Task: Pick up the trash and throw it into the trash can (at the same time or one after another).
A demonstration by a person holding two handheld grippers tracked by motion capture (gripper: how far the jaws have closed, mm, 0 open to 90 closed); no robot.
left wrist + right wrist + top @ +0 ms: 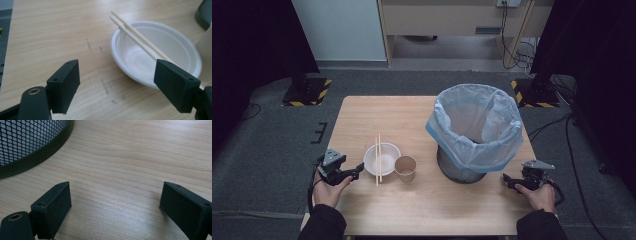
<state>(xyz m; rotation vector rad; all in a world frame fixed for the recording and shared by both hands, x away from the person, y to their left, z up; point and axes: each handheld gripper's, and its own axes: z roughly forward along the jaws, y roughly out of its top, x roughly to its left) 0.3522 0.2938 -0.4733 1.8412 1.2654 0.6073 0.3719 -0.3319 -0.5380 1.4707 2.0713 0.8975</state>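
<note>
A white disposable bowl (382,158) sits on the wooden table (377,115) with a pair of wooden chopsticks (378,159) laid across it. Just right of it stands a brown paper cup (405,168). A black mesh bin lined with a pale blue bag (474,131) stands to the right. My left gripper (357,170) rests at the table's left edge, open, pointing at the bowl (160,50) and chopsticks (140,38); nothing lies between its jaws (117,85). My right gripper (507,181) sits open beside the bin's base (30,147), empty (115,207).
The table's front half between the two hands is bare wood. Dark floor surrounds the table, with stands marked by yellow-black tape at the back left (307,90) and back right (532,92), and cables (572,150) trailing on the right.
</note>
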